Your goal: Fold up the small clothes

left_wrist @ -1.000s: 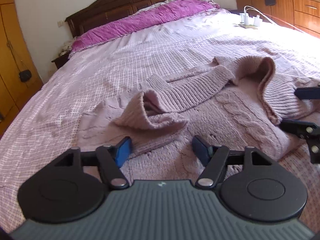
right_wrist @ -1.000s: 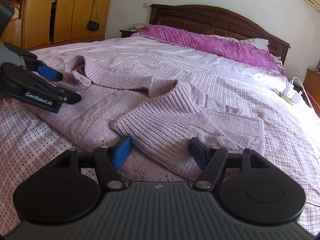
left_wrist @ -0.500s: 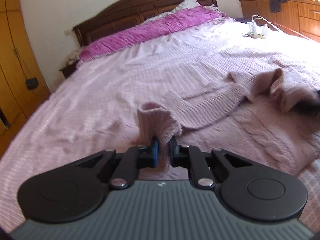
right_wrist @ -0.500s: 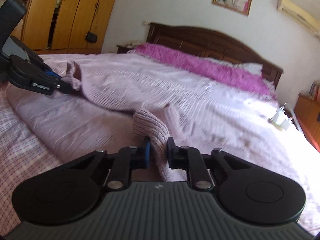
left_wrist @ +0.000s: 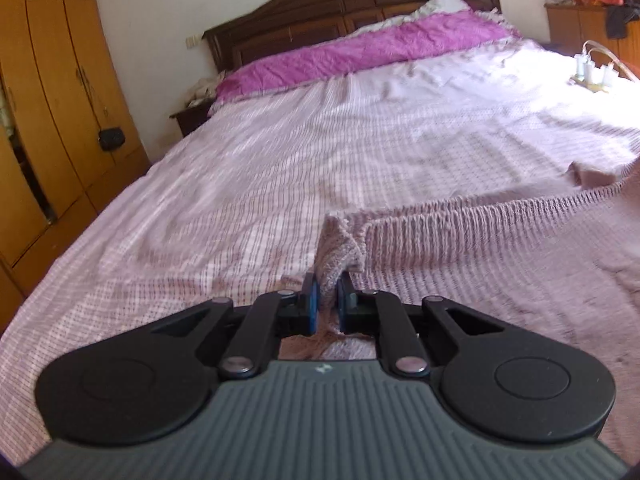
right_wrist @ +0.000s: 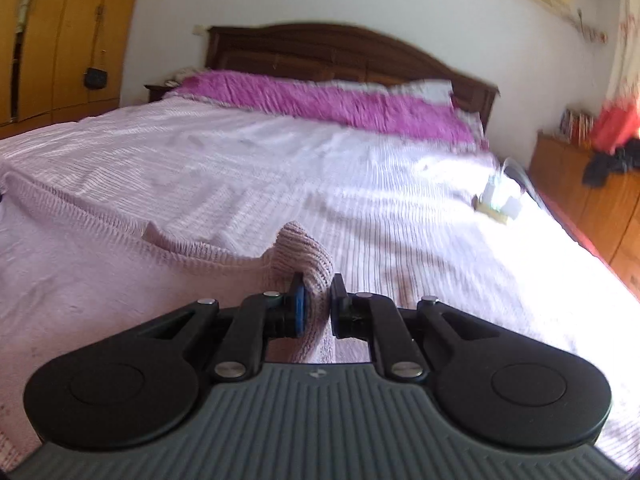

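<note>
Both grippers bite the pink knit sweater [left_wrist: 460,240] on the bed [left_wrist: 280,152]: left gripper [left_wrist: 325,304] and right gripper [right_wrist: 316,306] each clamp 1 ribbed corner. Best keep that hem taut and level, carrying both corners together so the fold lands square.

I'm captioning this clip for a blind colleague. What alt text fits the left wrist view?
The left gripper is shut on a bunched corner of a pale pink knitted sweater, whose ribbed edge stretches away to the right across a checked bedspread. Behind lie a magenta pillow and a dark wooden headboard.

Bedspread [left_wrist: 280,152] ahead seemingly open; chargers [right_wrist: 498,204] far right.
</note>
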The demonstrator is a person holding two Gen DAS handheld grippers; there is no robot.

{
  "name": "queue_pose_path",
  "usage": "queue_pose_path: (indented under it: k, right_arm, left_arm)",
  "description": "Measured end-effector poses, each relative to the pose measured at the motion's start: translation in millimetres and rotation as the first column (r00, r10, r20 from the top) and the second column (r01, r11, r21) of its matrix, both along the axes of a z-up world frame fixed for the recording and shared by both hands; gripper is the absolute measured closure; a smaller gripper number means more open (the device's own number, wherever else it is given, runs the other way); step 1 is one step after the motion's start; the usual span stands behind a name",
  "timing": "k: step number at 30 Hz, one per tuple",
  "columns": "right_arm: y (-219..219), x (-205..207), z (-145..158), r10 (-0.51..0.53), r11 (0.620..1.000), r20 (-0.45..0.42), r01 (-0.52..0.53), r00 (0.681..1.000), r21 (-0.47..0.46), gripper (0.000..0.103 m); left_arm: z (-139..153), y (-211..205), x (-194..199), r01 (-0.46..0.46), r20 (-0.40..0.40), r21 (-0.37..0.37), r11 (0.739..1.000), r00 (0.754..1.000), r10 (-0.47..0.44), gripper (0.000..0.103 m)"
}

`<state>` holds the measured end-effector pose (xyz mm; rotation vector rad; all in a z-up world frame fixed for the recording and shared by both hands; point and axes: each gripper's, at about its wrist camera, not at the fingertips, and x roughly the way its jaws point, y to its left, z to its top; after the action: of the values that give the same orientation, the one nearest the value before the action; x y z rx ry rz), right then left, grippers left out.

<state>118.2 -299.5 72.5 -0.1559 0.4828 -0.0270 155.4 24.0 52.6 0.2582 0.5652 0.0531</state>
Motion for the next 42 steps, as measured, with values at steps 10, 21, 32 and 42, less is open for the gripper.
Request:
queue_pose_path:
  k: [10, 21, 32, 42]
  right_arm:
    - [-45, 24, -42, -0.065, 0.971, -0.130, 0.093, 0.989, 0.221, 0.080]
    - [-52, 8, -14, -0.109, 0.965, -0.096, 0.128, 0.989, 0.229, 0.049]
    - [-27, 1, 5, 0.025, 0.959, -0.062, -0.006, 0.998, 0.284, 0.046]
    - [-18, 27, -50, 0.032, 0.970, -0.139, 0.003, 0.990, 0.243, 0.036]
  left_arm:
    - [-8, 10, 15, -0.036, -0.043, -0.019, 0.999, 0.998, 0.035, 0.088]
    - [16, 31, 10, -0.110, -0.047, -0.043, 0.993, 0.993, 0.108, 0.088]
    - [35, 9, -13, -0.001, -0.009, -0.111, 0.994, 1.000, 0.000, 0.055]
    - [-16, 20, 8, -0.047, -0.126, -0.150, 0.988, 0.992, 0.028, 0.038]
